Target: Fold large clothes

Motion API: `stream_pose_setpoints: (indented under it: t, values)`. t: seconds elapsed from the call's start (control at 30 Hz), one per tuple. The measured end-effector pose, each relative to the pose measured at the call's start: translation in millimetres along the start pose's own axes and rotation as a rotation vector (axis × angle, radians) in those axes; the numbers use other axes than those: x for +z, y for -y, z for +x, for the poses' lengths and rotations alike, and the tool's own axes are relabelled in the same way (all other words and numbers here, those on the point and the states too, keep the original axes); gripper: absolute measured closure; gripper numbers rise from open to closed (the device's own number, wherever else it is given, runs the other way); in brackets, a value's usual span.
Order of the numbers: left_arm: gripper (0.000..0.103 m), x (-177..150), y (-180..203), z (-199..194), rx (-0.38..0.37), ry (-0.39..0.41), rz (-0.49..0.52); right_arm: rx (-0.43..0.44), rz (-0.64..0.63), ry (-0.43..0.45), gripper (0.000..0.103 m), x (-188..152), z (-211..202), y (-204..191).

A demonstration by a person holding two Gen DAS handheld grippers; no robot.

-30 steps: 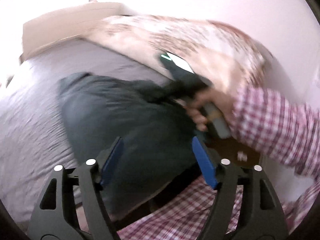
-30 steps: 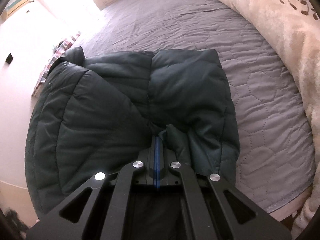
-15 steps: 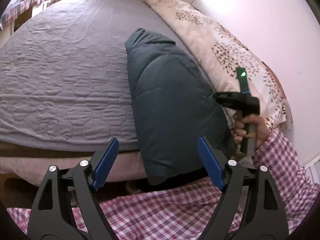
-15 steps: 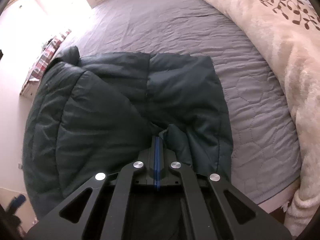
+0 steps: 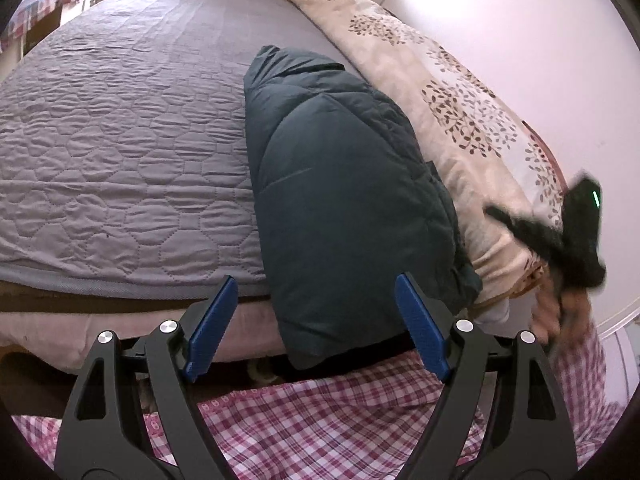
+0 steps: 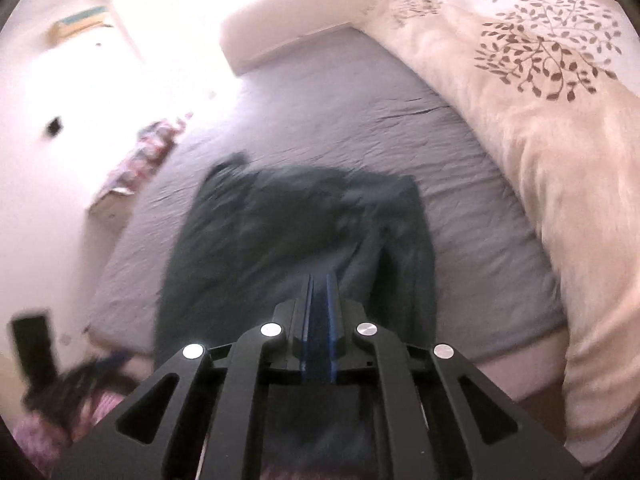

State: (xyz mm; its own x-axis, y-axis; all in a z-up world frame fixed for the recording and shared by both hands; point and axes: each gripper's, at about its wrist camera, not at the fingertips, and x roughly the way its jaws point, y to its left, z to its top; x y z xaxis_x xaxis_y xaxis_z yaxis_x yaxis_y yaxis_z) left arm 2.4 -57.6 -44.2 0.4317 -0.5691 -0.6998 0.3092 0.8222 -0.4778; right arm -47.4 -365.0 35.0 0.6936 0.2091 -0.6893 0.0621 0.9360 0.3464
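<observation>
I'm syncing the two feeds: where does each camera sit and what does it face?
Left wrist: behind the open left gripper, facing the dark puffer jacket at the bed's edge; plaid shirt below, right gripper blurred at right.
Right wrist: behind the right gripper, facing the blurred jacket.
Shared: jacket, grey bedspread, leaf-print duvet.

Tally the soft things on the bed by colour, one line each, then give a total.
Dark teal: 1, the puffer jacket
Grey: 1, the quilted bedspread
Cream with brown leaf print: 1, the duvet
Total: 3
</observation>
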Motion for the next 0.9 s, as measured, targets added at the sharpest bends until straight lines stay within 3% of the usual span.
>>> stream_pose_setpoints:
  t: [0.1,0.2,0.3,0.43,0.67,0.9]
  values:
    - [0.023,0,-1,2,-0.005,-0.006,-0.003,0.034,-0.015,-0.065,0.096,-38,-5,0]
    - [0.023,0,-1,5,-0.008,-0.017,-0.004,-0.054,-0.015,-0.155,0.096,-72,12,10]
    - [0.023,-3,0,7,-0.017,-0.025,0.000,-0.071,0.083,-0.200,0.100,-90,29,32]
    - [0.020,-5,-2,9,-0.030,-0.037,-0.009,-0.062,0.141,-0.203,0.101,-92,41,42]
    - [0.013,6,-4,21,-0.078,-0.058,-0.048,-0.113,0.105,-0.209,0.101,-87,49,35]
    - [0.010,8,-4,53,-0.016,-0.106,-0.027,-0.101,0.127,-0.193,0.096,-86,38,28]
